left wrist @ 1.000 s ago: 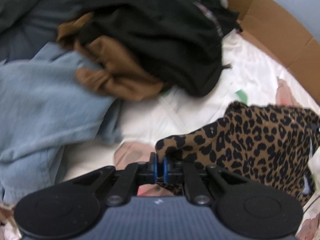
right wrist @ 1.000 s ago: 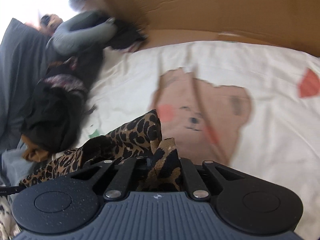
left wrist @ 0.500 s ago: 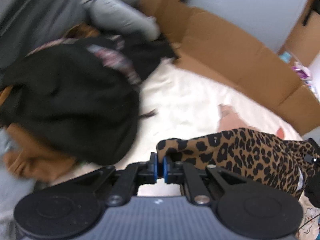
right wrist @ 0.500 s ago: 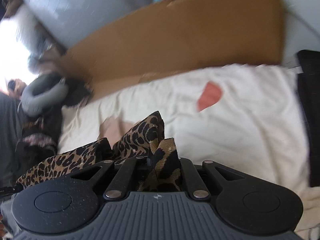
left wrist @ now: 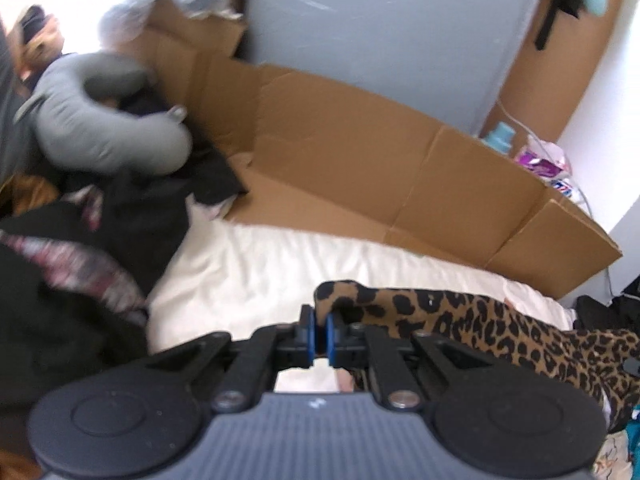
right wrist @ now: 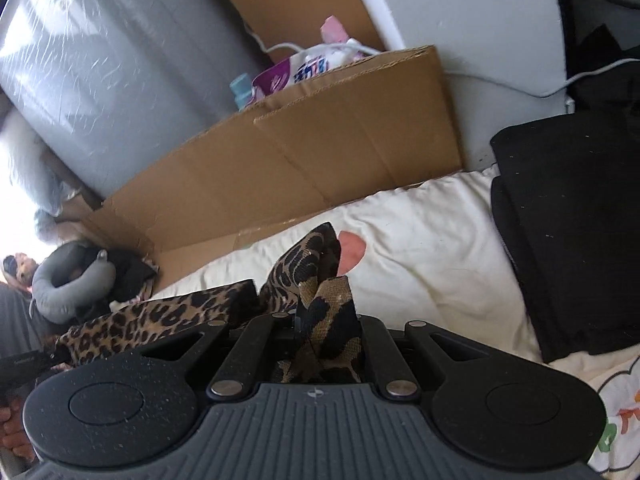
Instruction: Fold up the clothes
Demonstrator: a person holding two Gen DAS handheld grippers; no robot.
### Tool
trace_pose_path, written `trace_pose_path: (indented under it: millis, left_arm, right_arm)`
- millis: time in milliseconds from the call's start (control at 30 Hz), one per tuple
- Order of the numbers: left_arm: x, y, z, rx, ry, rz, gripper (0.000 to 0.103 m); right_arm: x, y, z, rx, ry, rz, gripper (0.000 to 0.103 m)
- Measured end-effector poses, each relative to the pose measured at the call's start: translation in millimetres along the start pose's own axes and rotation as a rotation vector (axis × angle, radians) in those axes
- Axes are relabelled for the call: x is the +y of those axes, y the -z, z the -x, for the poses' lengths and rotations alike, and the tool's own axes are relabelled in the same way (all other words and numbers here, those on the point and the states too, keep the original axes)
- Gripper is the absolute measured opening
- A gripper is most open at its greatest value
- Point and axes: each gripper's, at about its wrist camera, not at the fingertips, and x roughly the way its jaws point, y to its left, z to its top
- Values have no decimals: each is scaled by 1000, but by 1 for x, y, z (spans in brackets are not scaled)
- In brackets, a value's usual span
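Two black hand-held grippers hold a brown-and-black leopard-print garment (left wrist: 480, 320) stretched between them above a cream bed sheet (left wrist: 256, 264) printed with pink shapes. The left gripper (left wrist: 319, 330) has its blue-padded jaws pinched tight on one folded corner of the fabric, which trails away to the right edge of its view. The right gripper (right wrist: 320, 320) is likewise clamped on the garment, a band of the print bunching up between its arms and the rest running off to the left. A flattened brown cardboard sheet (left wrist: 360, 168) stands along the far edge of the bed against a grey wall panel (left wrist: 380, 32). A heap of dark clothes (left wrist: 80, 248) and a grey U-shaped neck pillow (left wrist: 92, 128) lie at the left. A folded black cloth (right wrist: 572, 240) rests on the sheet at the right.
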Motion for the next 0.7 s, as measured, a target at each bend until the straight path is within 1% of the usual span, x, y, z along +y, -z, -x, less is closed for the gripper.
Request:
trace_pose_path:
  millis: [100, 167, 300, 467, 567, 633, 700]
  left_arm:
    - [-10, -12, -9, -15, 12, -37, 6]
    - [-12, -18, -17, -15, 17, -44, 6]
    - [-17, -27, -36, -4, 17, -70, 6]
    - [-29, -31, -54, 15, 14, -109, 6]
    - [-32, -31, -62, 36, 2, -113, 6]
    - [-32, -29, -69, 72, -15, -104, 7]
    - [-33, -25, -75, 108, -56, -116, 7]
  right_arm:
    - [-7, 3, 7, -10, 5, -21, 3]
    - [-11, 7, 8, -9, 5, -40, 3]
    - [-25, 10, 5, -15, 1, -123, 3]
    - [-25, 13, 5, -16, 21, -114, 3]
    - [-25, 19, 4, 2, 20, -116, 3]
    - [-29, 26, 0, 26, 16, -135, 3]
    - [-31, 33, -5, 54, 14, -150, 3]
